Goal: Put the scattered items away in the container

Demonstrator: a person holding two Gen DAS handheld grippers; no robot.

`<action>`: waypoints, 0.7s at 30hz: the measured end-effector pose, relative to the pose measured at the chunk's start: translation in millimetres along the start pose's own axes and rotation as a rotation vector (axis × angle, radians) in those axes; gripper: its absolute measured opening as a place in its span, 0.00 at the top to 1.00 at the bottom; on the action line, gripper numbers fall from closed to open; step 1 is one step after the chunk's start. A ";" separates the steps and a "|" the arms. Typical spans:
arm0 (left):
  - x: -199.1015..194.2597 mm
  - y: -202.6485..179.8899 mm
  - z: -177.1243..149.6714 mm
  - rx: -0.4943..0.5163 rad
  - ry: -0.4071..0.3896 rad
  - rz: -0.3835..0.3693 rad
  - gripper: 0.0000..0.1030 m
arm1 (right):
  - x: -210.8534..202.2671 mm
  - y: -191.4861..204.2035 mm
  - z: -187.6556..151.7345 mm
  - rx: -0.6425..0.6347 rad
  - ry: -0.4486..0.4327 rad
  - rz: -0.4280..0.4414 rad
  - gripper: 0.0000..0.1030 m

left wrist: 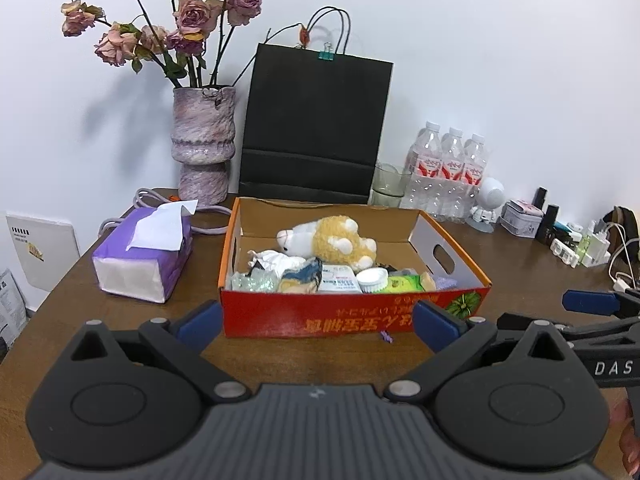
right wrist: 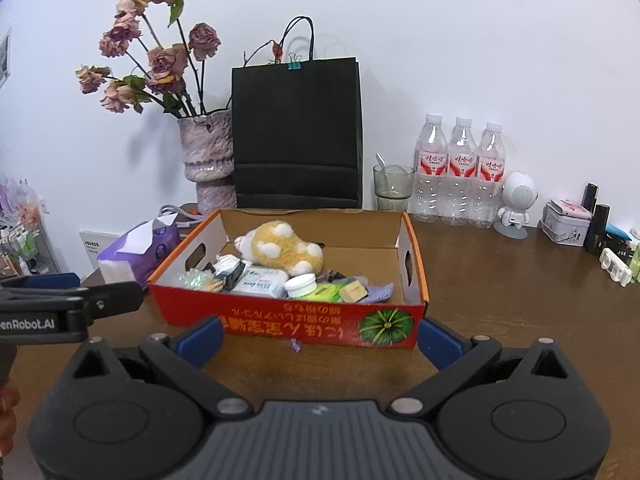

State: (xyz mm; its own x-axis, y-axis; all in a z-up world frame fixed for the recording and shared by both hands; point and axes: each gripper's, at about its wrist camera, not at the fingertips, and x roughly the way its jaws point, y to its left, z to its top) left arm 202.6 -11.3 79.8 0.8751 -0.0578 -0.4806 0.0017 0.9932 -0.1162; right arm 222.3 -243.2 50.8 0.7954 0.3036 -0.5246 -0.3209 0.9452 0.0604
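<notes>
A red and orange cardboard box (left wrist: 320, 318) (right wrist: 288, 322) stands in the middle of the brown table. Inside lie a yellow and white plush toy (left wrist: 332, 240) (right wrist: 280, 250), a white wipes pack (left wrist: 338, 280) (right wrist: 260, 282), a small white jar (left wrist: 372, 280) (right wrist: 301, 285), a green packet (left wrist: 402, 284) (right wrist: 328, 292), crumpled paper and other small items. A tiny purple clip (left wrist: 386, 336) (right wrist: 295, 345) lies on the table just in front of the box. My left gripper (left wrist: 318, 326) and right gripper (right wrist: 320, 338) both hover open and empty in front of the box.
A purple tissue pack (left wrist: 144, 256) (right wrist: 140, 250) sits left of the box. Behind stand a vase of dried roses (left wrist: 202, 148), a black paper bag (left wrist: 316, 120), a glass (left wrist: 390, 186) and three water bottles (left wrist: 450, 168). Small gadgets and chargers (left wrist: 576, 244) crowd the right side.
</notes>
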 end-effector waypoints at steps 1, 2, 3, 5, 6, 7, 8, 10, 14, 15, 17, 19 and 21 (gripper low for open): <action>0.1 -1.0 -4.2 0.004 0.001 -0.001 0.00 | -0.9 0.1 -3.8 0.002 -0.003 -0.001 0.00; 0.7 -2.0 -8.1 0.007 0.006 0.000 0.00 | -1.6 0.3 -7.6 0.004 -0.004 -0.001 0.00; 1.4 -3.0 -12.1 0.009 0.009 0.000 0.00 | -1.6 0.0 -11.5 0.009 -0.003 -0.002 0.00; 1.7 -4.0 -20.3 0.012 0.008 -0.005 0.00 | -0.9 -0.9 -19.3 0.026 0.002 0.000 0.00; 1.9 -4.6 -25.1 0.020 0.005 -0.004 0.00 | -0.1 -1.1 -23.2 0.035 0.004 0.000 0.00; 2.0 -5.3 -30.2 0.031 -0.003 0.002 0.00 | 0.7 -1.3 -27.4 0.041 0.006 -0.001 0.00; 2.2 -6.0 -35.4 0.041 -0.014 0.012 0.00 | 1.8 -1.5 -31.9 0.044 0.006 -0.004 0.00; 3.0 -6.8 -44.2 0.052 -0.031 0.026 0.00 | 4.8 -1.2 -40.9 0.044 0.000 -0.008 0.00; 7.7 -3.5 -52.3 0.030 -0.045 0.018 0.00 | 13.2 2.4 -54.0 0.028 -0.004 -0.004 0.00; 10.0 -2.0 -54.5 0.023 -0.046 0.017 0.00 | 15.6 3.6 -56.6 0.022 -0.007 -0.009 0.00; 16.0 1.1 -59.2 0.017 -0.045 0.015 0.00 | 20.3 4.7 -60.1 0.016 -0.015 -0.020 0.00; 23.4 3.7 -63.5 0.014 -0.039 0.028 0.00 | 25.2 4.4 -62.1 0.027 -0.028 -0.021 0.00; 31.2 6.9 -65.8 0.006 -0.024 0.038 0.00 | 31.5 4.3 -62.1 0.035 -0.034 -0.024 0.00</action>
State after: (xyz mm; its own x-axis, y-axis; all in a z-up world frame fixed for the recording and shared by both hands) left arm 198.1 -12.9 6.9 0.8858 -0.0180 -0.4637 -0.0286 0.9952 -0.0933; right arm 214.1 -237.1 -18.2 0.8198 0.2843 -0.4971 -0.2840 0.9556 0.0780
